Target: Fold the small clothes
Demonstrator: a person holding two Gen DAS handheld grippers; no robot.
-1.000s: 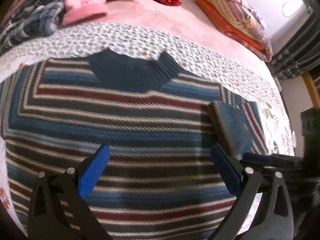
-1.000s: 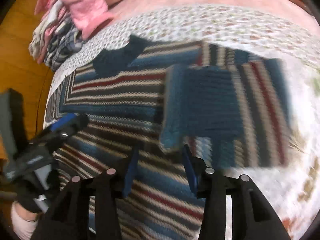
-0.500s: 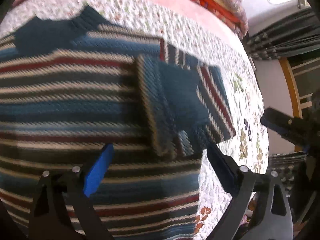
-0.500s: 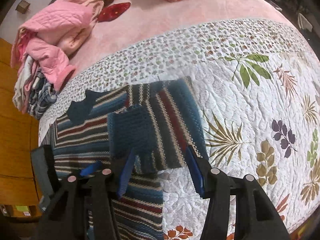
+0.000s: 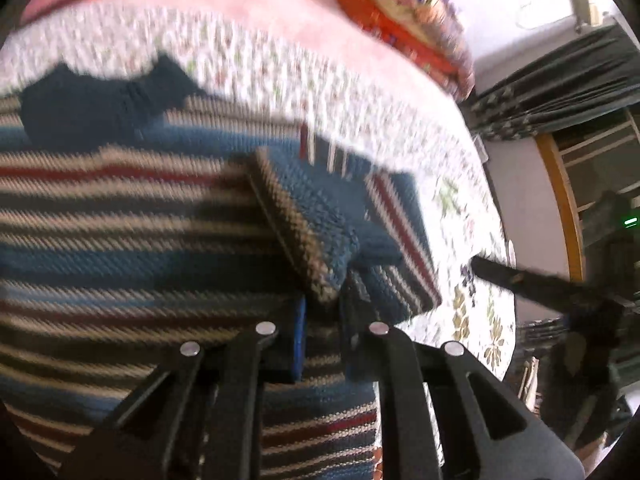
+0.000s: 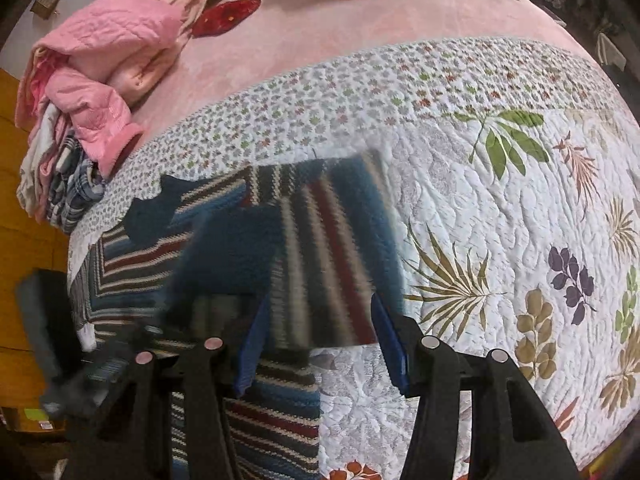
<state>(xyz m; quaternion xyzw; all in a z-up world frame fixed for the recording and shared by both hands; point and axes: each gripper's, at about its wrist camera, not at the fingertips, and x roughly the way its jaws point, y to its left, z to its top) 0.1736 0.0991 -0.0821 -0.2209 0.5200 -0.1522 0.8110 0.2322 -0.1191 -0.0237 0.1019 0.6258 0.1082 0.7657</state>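
A striped knit sweater (image 5: 120,248) in blue, red and beige lies flat on the quilt, its dark collar (image 5: 100,108) at the far side. Its sleeve (image 5: 320,216) is folded across the body. My left gripper (image 5: 324,328) has its blue pads drawn close on the near corner of that folded sleeve. In the right wrist view the same sleeve (image 6: 320,248) appears blurred, lying just ahead of my right gripper (image 6: 320,340), which is open with nothing between its fingers. The left gripper (image 6: 80,360) shows as a dark blur at the left.
The floral quilt (image 6: 500,220) covers the bed, with a pink blanket (image 6: 320,32) beyond it. A heap of pink and plaid clothes (image 6: 88,92) sits far left. Folded orange bedding (image 5: 400,28) lies at the back. Curtains and a wooden frame (image 5: 560,208) stand past the bed's right edge.
My left gripper has gone from wide open to nearly shut around the sleeve's corner. The right gripper has pulled back from the sleeve and opened wider.
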